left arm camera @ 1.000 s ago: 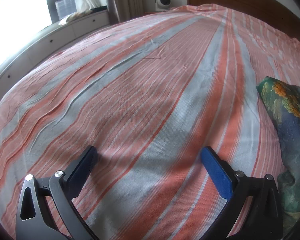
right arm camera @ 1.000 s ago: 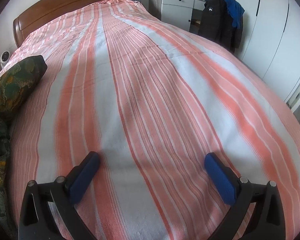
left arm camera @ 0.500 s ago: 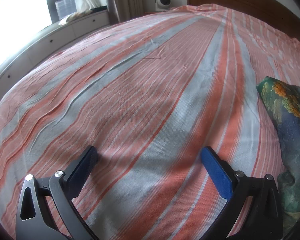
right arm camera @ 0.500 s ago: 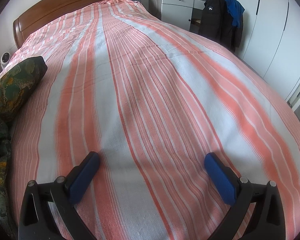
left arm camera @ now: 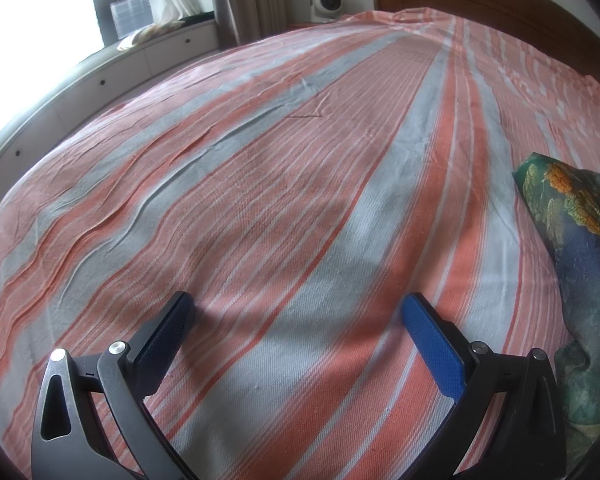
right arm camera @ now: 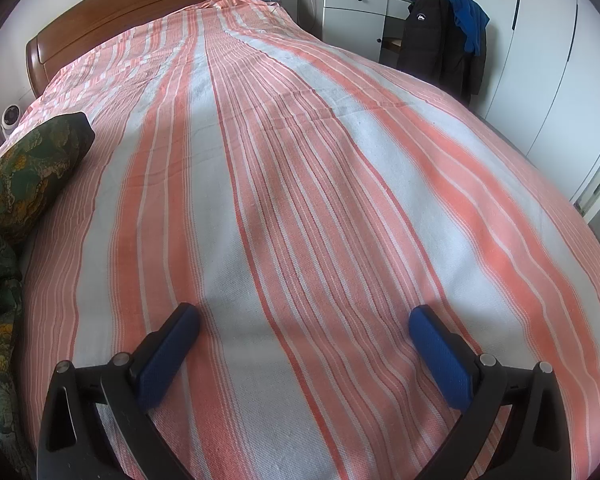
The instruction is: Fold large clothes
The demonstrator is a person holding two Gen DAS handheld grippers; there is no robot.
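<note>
Hovering over the bed (left arm camera: pixel 300 200), your left gripper (left arm camera: pixel 298 312) and right gripper (right arm camera: pixel 304 320) gape empty; reach inward for the garment's (left arm camera: pixel 572 240) edge, pinching one layer.

Striped bed (right arm camera: pixel 300 184), patterned garment (right arm camera: pixel 32 168) atop

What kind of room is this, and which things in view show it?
Most likely a home bedroom. A large bed with a striped sheet and a wooden headboard fills both views, and white wardrobe doors stand beside a dark jacket.
</note>
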